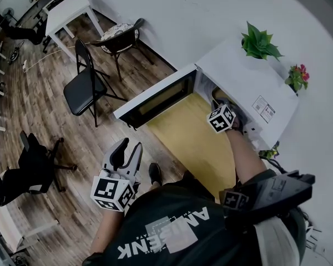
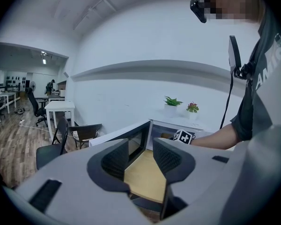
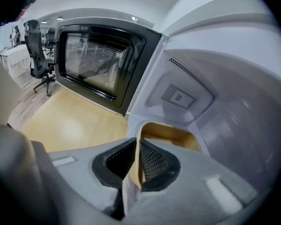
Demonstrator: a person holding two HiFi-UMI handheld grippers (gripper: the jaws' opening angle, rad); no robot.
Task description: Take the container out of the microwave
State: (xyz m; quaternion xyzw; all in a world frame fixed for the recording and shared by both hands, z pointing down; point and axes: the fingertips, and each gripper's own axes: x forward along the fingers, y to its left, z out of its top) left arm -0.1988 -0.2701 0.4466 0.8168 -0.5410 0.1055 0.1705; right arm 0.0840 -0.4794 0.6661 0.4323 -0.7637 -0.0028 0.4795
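While the microwave [image 1: 250,85] stands with its door [image 1: 155,98] swung wide over a pale wooden table [image 1: 194,146], a person reaches the right gripper [image 3: 138,156] into the white cavity. Its jaws are closed almost together, pinching the thin near wall of a tan container [image 3: 173,136] that sits on the cavity floor, just inside the opening. The left gripper [image 1: 125,151] hangs well clear on the near side of the table, its jaws apart with nothing between them.

The lift-out looks ready to begin, and the grip is the weak point. Only one edge of a light, seemingly paper-like wall is held, so the container may tip away from the jaws or buckle as it comes up. Whether anything is inside cannot be told from here, since the gripper body hides most of the interior; a load would make a spill likelier. A low pull may also catch the base on the sill of the opening and tug the wall out of the pads. Two small potted plants [image 1: 259,42] stand on the microwave's top, and a hard jolt to the cabinet could disturb them.
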